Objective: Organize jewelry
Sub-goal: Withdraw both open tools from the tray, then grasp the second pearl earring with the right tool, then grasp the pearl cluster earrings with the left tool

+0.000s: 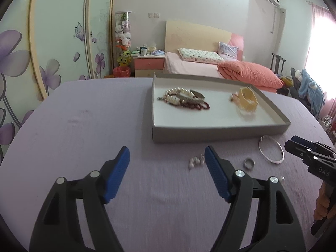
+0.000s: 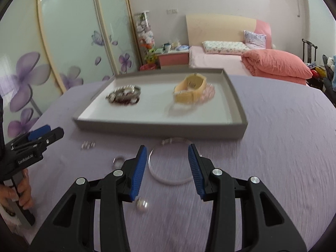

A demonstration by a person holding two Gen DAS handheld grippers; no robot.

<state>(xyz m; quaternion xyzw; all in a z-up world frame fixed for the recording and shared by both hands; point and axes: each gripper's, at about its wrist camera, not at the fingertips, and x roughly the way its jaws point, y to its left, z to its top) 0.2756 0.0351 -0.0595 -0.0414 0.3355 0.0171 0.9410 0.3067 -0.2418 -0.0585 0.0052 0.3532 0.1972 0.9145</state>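
Note:
A grey shallow tray [image 1: 210, 135] [image 2: 159, 129] sits on the purple table. It holds a pile of pearl, silver and dark red bracelets [image 1: 184, 99] [image 2: 125, 95] and a yellow bangle [image 1: 247, 99] [image 2: 190, 89]. On the cloth in front lie a thin silver bangle [image 1: 271, 152] [image 2: 168, 180], a silver ring [image 1: 248, 163] [image 2: 118, 161], a small pearl piece [image 1: 195, 162] [image 2: 88, 145] and a pearl earring [image 2: 142, 205]. My left gripper [image 1: 167, 157] [image 2: 47, 133] is open and empty, left of the pearl piece. My right gripper [image 2: 167, 153] [image 1: 294, 142] is open, straddling the silver bangle.
The table has a purple cloth [image 1: 84, 136]. Beyond its far edge are a bed with an orange duvet [image 1: 247, 73], a pink nightstand [image 1: 149, 63] and flowered wardrobe doors [image 1: 52, 48]. A person's hand [image 2: 19, 191] holds the left gripper's handle.

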